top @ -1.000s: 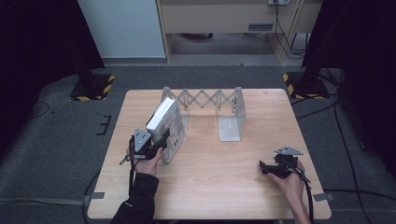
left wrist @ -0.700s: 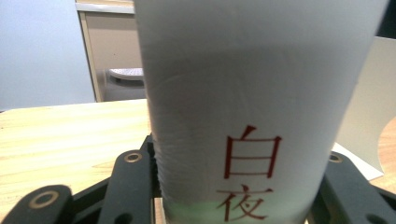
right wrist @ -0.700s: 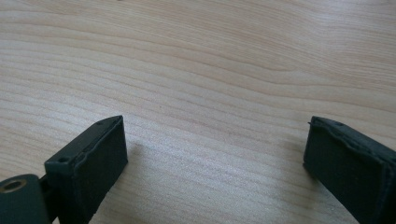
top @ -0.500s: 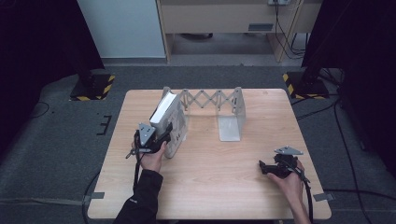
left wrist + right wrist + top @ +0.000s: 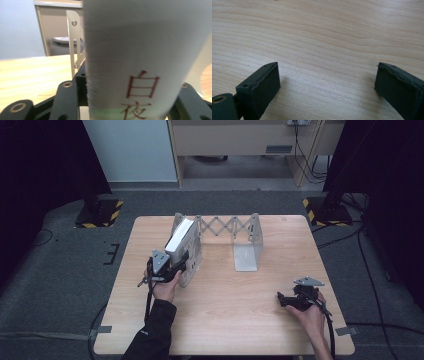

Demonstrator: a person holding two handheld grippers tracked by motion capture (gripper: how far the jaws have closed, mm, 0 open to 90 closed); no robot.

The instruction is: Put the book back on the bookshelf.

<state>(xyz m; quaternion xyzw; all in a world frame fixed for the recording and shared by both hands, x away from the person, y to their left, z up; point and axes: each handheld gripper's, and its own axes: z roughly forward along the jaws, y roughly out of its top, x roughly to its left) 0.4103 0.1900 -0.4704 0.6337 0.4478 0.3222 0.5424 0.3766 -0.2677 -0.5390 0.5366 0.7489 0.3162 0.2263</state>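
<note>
Now book [image 5: 181,236] leans in the rack's [image 5: 247,237] left end, seemingly placed. Left gripper [image 5: 184,262] jaws, just easing apart, flank it; release unfinished. Right gripper [image 5: 281,299] idle, jaws wide apart on table [image 5: 250,320].

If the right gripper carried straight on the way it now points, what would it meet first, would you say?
The right gripper, jaws open, points left across the table. Its line looks free over bare wood; the first thing it would likely meet is the person's left forearm, though depth is hard to judge.
</note>
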